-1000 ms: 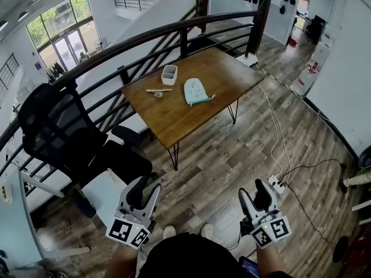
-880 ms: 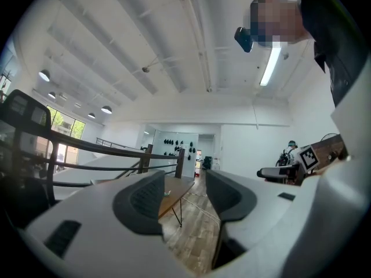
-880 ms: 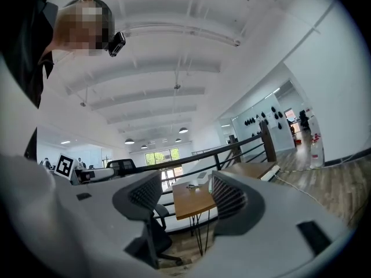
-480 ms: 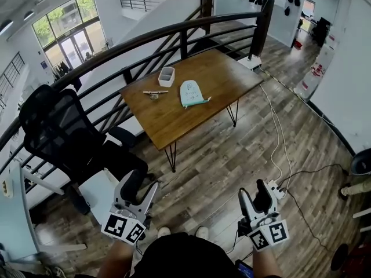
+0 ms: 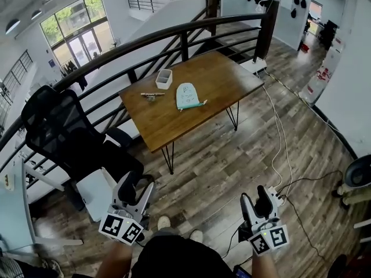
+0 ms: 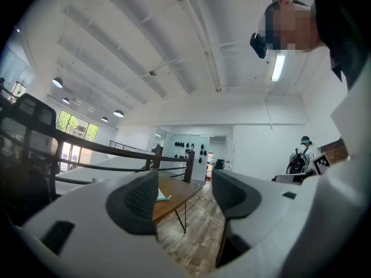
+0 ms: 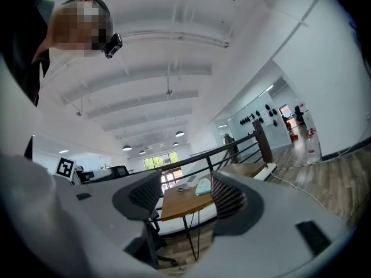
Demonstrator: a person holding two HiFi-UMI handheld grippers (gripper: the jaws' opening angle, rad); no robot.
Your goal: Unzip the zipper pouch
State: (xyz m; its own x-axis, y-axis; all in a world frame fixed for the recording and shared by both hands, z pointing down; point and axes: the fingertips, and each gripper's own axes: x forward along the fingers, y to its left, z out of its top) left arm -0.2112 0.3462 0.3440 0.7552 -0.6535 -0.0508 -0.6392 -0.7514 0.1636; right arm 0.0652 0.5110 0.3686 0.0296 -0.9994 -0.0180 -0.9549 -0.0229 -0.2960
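The pale teal zipper pouch (image 5: 186, 95) lies flat on the brown wooden table (image 5: 214, 74), far ahead of both grippers. It shows small in the left gripper view (image 6: 164, 197) and the right gripper view (image 7: 203, 185). My left gripper (image 5: 139, 185) hangs low near my body with its jaws wide open and nothing between them; through them (image 6: 184, 193) I see floor and table. My right gripper (image 5: 255, 200) is also low and open, empty, with the table framed between its jaws (image 7: 185, 196).
A white cup (image 5: 164, 79) and a small pen-like object (image 5: 152, 95) lie on the table left of the pouch. A black mesh chair (image 5: 58, 132) and a white seat (image 5: 95, 193) stand at left, a dark railing (image 5: 174, 36) behind the table, and a power strip (image 5: 273, 194) with cables on the wooden floor.
The left gripper's jaws have spread wider. Both grippers sit lower in the head view, and the table has shifted slightly left as the view moved.
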